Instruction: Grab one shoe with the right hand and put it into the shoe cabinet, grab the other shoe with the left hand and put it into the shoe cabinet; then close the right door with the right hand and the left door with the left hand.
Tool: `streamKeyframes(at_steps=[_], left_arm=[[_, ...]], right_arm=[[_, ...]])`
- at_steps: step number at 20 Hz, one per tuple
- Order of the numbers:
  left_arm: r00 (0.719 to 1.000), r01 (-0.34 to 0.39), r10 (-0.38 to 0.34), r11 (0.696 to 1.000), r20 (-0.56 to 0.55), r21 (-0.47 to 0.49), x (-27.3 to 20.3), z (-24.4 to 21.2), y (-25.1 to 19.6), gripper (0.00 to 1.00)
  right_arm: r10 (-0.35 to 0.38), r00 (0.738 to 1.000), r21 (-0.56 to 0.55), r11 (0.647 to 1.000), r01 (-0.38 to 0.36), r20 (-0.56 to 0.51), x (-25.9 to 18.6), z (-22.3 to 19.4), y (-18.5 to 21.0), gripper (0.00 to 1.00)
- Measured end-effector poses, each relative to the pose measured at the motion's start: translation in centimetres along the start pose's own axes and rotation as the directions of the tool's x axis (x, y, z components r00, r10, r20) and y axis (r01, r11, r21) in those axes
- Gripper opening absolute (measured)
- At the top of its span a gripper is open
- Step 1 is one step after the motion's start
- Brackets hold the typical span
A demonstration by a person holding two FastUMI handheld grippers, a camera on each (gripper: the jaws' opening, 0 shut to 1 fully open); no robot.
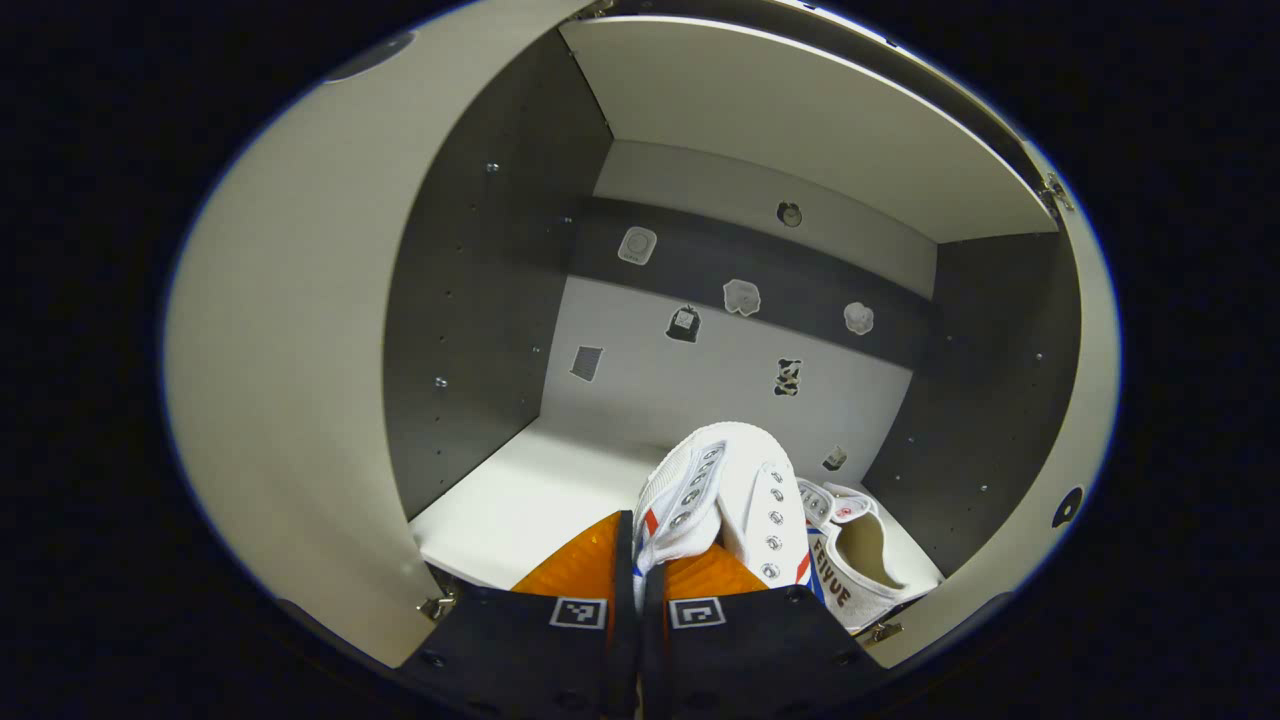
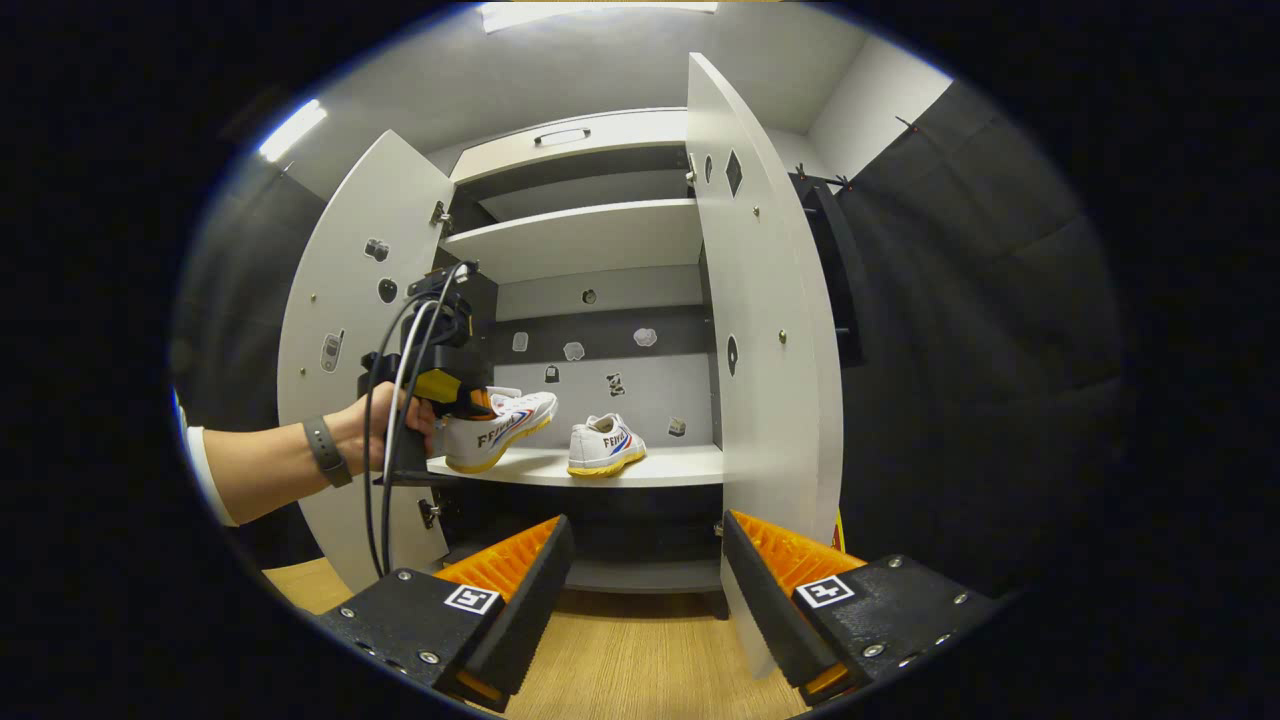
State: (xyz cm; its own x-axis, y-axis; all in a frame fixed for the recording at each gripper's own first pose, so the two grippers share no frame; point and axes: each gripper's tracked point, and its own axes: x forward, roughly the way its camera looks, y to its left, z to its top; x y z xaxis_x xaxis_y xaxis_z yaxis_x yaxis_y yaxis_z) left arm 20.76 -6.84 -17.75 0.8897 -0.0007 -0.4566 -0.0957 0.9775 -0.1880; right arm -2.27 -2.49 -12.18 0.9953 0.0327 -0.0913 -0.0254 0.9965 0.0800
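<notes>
My left gripper [image 1: 640, 545] is shut on a white canvas shoe [image 1: 725, 485] with red and blue stripes, holding it by its laced upper at the mouth of the shoe cabinet. In the right gripper view this shoe [image 2: 500, 425] hangs tilted over the left front of the middle shelf [image 2: 670, 465], with the left gripper [image 2: 440, 385] in a person's hand. The second white shoe [image 2: 605, 445] stands on that shelf to the right, and it is also in the left gripper view [image 1: 860, 560]. My right gripper [image 2: 640, 590] is open and empty, some way in front of the cabinet.
Both cabinet doors stand open: the left door [image 2: 350, 380] and the right door [image 2: 765, 330], whose edge rises just beyond my right finger. An upper shelf [image 2: 580, 235] sits above. Wooden floor [image 2: 630, 660] lies below. Black cloth wall [image 2: 960, 300] is at the right.
</notes>
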Motion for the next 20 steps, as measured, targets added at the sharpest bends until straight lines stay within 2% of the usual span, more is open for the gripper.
streamKeyframes(at_steps=[6,9,12,17,19,20], left_arm=[[0.981,-0.092,0.094,0.996,-0.17,0.023,5.7,-3.6,0.9,0.09],[0.979,-0.092,0.096,0.995,-0.182,0.032,6.1,-3.8,0.7,0.09],[0.974,-0.089,0.106,0.992,-0.199,0.093,6.2,-3.9,0.5,0.09],[0.974,-0.093,0.107,0.993,-0.202,0.078,5.8,-3.7,1.2,0.1],[0.977,-0.053,0.059,0.998,-0.205,0.036,5.8,-3.7,0.7,0.14],[0.977,-0.038,0.043,0.999,-0.21,0.028,5.6,-3.6,0.4,0.24]], right_arm=[[0.002,1.0,-0.018,1.0,-0.002,0.01,-0.6,0.3,0.2,0.92],[0.001,1.0,-0.029,1.0,-0.001,0.004,-1.0,-0.4,0.3,0.92],[0.021,1.0,-0.019,1.0,-0.022,-0.016,-0.9,-1.2,0.8,0.92],[0.037,0.999,-0.007,0.999,-0.037,-0.018,-0.9,-1.3,1.0,0.92],[0.036,0.999,-0.005,0.999,-0.036,-0.022,-0.7,-1.4,0.8,0.92],[0.038,0.999,0.0,0.999,-0.038,-0.025,-0.8,-1.5,0.8,0.92]])
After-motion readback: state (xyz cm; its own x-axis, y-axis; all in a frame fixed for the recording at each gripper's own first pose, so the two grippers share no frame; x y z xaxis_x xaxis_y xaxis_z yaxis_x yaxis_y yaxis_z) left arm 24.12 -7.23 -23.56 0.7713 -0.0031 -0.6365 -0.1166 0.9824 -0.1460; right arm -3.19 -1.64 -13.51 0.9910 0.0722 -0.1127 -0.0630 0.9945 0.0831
